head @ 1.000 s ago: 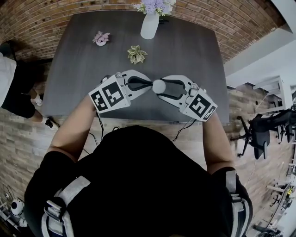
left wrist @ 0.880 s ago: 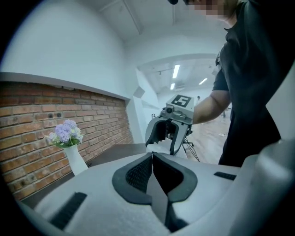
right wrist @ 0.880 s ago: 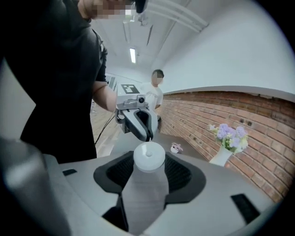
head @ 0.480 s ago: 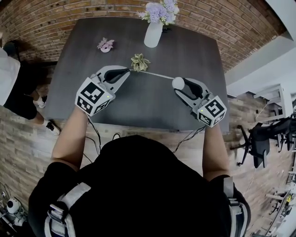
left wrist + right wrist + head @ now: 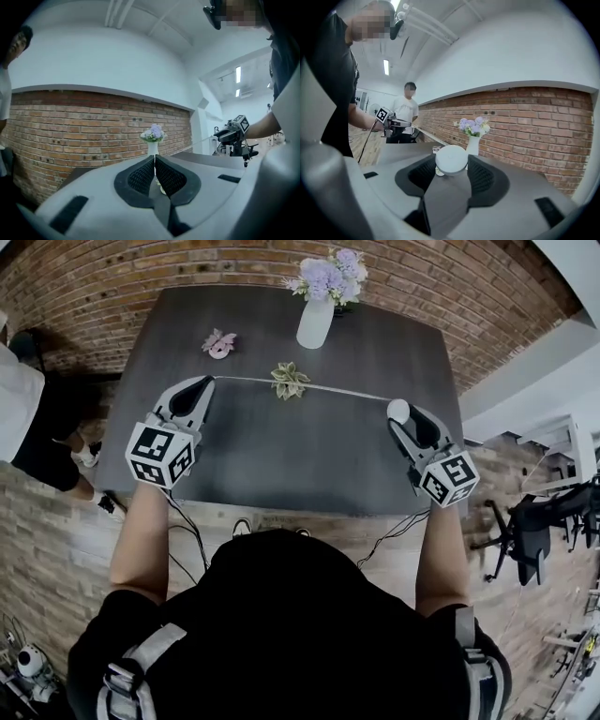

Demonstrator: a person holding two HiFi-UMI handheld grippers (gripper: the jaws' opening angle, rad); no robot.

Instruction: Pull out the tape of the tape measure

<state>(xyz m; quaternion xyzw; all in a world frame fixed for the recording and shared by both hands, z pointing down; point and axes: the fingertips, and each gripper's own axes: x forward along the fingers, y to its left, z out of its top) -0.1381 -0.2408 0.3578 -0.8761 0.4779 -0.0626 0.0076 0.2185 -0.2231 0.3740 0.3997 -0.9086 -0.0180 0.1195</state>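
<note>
Fingers (image 5: 140,178): L gripper (image 5: 208,381) on tape (image 5: 347,391), R gripper (image 5: 403,416) round case (image 5: 451,160), arms (image 5: 141,531) spread.

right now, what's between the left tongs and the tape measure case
The pulled-out tape, running from the left tongs to the white tape measure case, past the small green plant; the head view shows it.

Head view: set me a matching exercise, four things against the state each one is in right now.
Things:
1. left gripper
2. right gripper
3. tape
4. vase

States:
a. standing upright, away from both grippers
b. shut on the tape's free end
c. clamped on the round white case
d. stretched out in a line between the two grippers

Pairs: 1-b, 2-c, 3-d, 4-a
</note>
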